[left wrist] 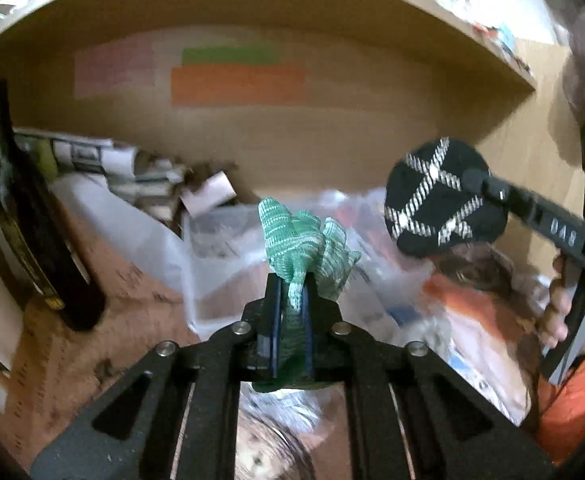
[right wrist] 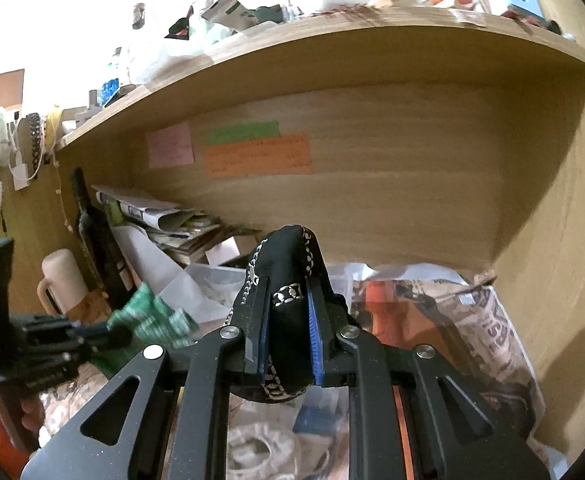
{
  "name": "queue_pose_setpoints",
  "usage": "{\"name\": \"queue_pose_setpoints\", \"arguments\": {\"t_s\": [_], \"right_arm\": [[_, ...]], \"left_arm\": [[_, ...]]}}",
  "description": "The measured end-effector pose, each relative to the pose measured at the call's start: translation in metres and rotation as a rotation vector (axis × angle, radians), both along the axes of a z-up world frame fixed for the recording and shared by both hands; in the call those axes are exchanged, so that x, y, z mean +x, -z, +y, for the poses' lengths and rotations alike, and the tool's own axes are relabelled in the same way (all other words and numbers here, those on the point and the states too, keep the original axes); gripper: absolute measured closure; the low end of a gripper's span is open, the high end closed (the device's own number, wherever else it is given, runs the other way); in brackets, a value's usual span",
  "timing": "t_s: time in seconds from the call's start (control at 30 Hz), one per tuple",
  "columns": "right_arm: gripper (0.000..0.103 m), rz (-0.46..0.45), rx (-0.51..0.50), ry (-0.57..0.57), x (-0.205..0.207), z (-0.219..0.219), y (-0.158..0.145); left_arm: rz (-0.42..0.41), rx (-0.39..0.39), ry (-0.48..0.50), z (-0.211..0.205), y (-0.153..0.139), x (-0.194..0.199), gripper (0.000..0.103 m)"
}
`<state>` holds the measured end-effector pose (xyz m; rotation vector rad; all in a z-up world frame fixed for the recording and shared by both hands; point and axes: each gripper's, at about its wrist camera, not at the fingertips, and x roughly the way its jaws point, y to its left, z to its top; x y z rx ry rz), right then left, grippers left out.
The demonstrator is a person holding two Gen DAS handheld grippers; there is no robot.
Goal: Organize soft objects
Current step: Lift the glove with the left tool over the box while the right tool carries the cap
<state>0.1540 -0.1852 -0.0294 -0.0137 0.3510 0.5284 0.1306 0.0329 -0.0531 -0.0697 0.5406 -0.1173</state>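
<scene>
My left gripper (left wrist: 291, 280) is shut on a green and white knitted cloth (left wrist: 304, 240), held up in front of a wooden shelf compartment. My right gripper (right wrist: 288, 292) is shut on a black cloth with white check lines (right wrist: 288, 256), also held up before the compartment. In the left wrist view the black cloth (left wrist: 440, 196) hangs from the right gripper (left wrist: 476, 180) at the right. In the right wrist view the green cloth (right wrist: 148, 320) and the left gripper (right wrist: 120, 334) show at the lower left.
The compartment's back wall (right wrist: 392, 168) carries pink, green and orange notes (right wrist: 258, 154). Below lie clear plastic bags (left wrist: 220, 236), stacked papers (right wrist: 164, 220) and newspaper (right wrist: 472, 320). A dark bottle (left wrist: 32, 216) stands at the left. The shelf top (right wrist: 292, 28) holds clutter.
</scene>
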Motion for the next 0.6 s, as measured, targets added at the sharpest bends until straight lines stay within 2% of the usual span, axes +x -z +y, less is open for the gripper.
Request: {"name": "queue_pose_setpoints", "arguments": {"t_s": [0.17,0.27,0.6], "right_arm": [[0.088,0.002,-0.02,-0.007,0.017,0.015,0.001],[0.088,0.019,-0.034,-0.008,0.031,0.024,0.005],[0.088,0.161,-0.106,-0.059,0.073,0.054,0.042]], "left_arm": [[-0.022,0.001,-0.053,0.019,-0.01,0.019,0.094],[-0.007,0.009,-0.073,0.027,-0.009,0.035,0.094],[0.134,0.019,-0.092,0.034,0.027,0.089,0.094]]}}
